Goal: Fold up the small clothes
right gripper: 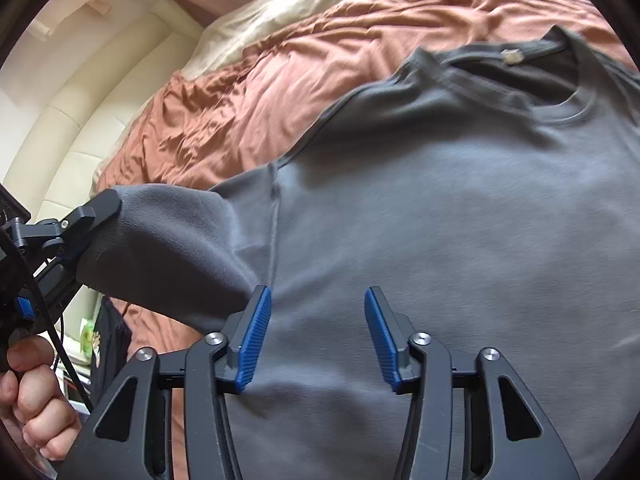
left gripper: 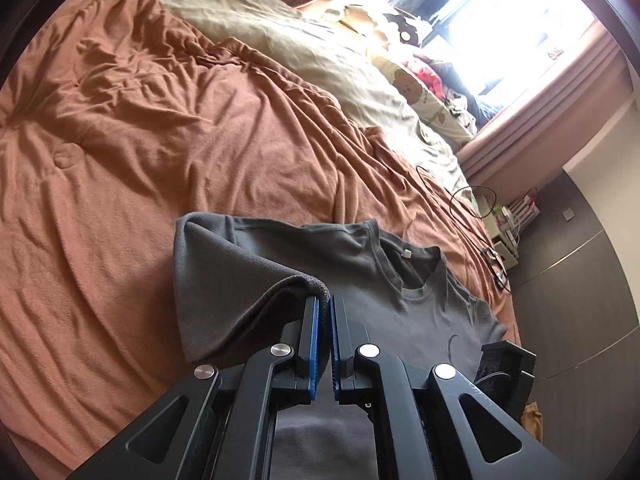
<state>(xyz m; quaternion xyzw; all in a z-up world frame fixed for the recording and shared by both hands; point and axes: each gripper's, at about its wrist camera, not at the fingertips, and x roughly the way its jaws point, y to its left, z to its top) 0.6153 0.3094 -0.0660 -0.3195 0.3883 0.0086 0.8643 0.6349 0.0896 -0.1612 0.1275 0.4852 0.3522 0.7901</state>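
left gripper (left gripper: pixel 324 304) clamped on tee sleeve (left gripper: pixel 240 276) | right gripper (right gripper: pixel 318 336) wide open, empty, over tee body (right gripper: pixel 460 220) | risk: thin pinch slips at tips, sleeve drops unfolded

The lower part of the grey T-shirt (right gripper: pixel 460 220) runs off the bottom edge, hidden behind the right gripper (right gripper: pixel 318 336). The collar label (right gripper: pixel 511 56) is too blurred to read. Window (left gripper: pixel 500 20) glare washes out the clutter beside it.
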